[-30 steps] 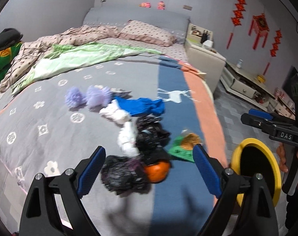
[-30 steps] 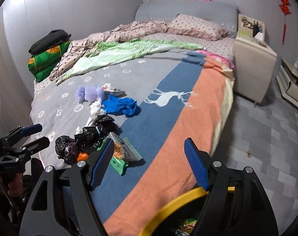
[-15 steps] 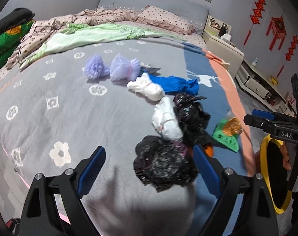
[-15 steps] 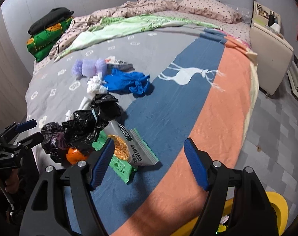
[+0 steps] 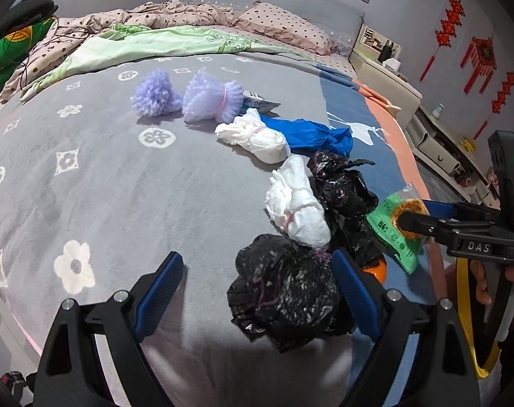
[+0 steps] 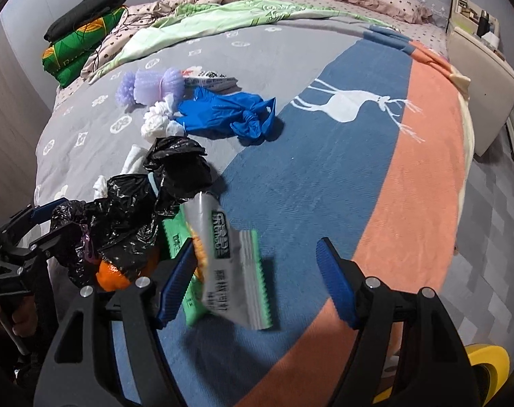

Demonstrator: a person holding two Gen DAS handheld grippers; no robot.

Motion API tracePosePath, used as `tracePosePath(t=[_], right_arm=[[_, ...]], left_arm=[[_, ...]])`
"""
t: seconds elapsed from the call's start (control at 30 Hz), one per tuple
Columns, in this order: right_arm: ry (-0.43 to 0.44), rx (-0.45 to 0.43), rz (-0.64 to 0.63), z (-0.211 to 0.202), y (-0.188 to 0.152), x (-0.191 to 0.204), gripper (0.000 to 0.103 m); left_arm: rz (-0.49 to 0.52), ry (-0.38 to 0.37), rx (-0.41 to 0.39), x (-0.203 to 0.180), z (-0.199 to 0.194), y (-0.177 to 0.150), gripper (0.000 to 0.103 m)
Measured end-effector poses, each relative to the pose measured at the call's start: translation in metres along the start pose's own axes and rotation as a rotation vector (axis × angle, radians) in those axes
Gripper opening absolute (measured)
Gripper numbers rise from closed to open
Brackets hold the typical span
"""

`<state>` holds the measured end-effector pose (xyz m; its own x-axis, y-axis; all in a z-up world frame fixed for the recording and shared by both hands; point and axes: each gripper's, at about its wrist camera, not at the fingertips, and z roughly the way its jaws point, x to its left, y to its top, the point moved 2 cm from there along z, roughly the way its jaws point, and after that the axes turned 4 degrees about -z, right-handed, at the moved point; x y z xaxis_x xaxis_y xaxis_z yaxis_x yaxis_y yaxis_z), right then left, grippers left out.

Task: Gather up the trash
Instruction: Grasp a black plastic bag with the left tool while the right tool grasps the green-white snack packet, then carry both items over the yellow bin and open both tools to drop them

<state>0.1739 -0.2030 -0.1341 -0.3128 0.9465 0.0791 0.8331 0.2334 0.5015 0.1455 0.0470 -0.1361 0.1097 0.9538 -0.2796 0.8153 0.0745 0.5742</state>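
Observation:
A line of trash lies on the bed: two purple mesh puffs (image 5: 189, 96), white wads (image 5: 257, 137), a blue bag (image 5: 314, 134) (image 6: 226, 115), crumpled black bags (image 5: 284, 288) (image 6: 128, 217), an orange (image 6: 112, 276) and a green snack packet (image 6: 229, 271) (image 5: 397, 227). My left gripper (image 5: 257, 291) is open, low over the bed, with the nearest black bag between its fingers. My right gripper (image 6: 257, 283) is open around the snack packet, its left finger beside the packet's edge.
A yellow-rimmed bin (image 5: 470, 322) (image 6: 487, 366) stands on the floor at the bed's corner. Rumpled bedding and pillows (image 5: 284, 27) lie at the head of the bed. A folded green blanket stack (image 6: 77, 47) is on the left. A bedside cabinet (image 6: 480, 68) is on the right.
Both grippers have moved forward and down toward the trash pile. The left one now straddles the nearest black bag and the right one straddles the snack packet.

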Motion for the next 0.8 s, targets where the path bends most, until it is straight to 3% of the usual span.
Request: tracePosePath(t=[0.3, 0.53, 0.57, 0.8], right_arm=[[0.016, 0.015, -0.047, 0.007, 0.002, 0.016, 0.039], [0.019, 0.017, -0.057, 0.009, 0.000, 0.021, 0.031], [0.021, 0.013, -0.055, 0.008, 0.000, 0.022, 0.025], [0.005, -0.018, -0.048, -0.002, 0.005, 0.023, 0.025]], left_arm=[[0.095, -0.019, -0.030, -0.020, -0.003, -0.004, 0.046], [0.107, -0.025, -0.046, -0.020, -0.007, -0.008, 0.038], [0.101, -0.029, -0.046, -0.018, -0.008, -0.007, 0.037], [0.091, -0.023, -0.055, -0.012, -0.017, -0.005, 0.032]])
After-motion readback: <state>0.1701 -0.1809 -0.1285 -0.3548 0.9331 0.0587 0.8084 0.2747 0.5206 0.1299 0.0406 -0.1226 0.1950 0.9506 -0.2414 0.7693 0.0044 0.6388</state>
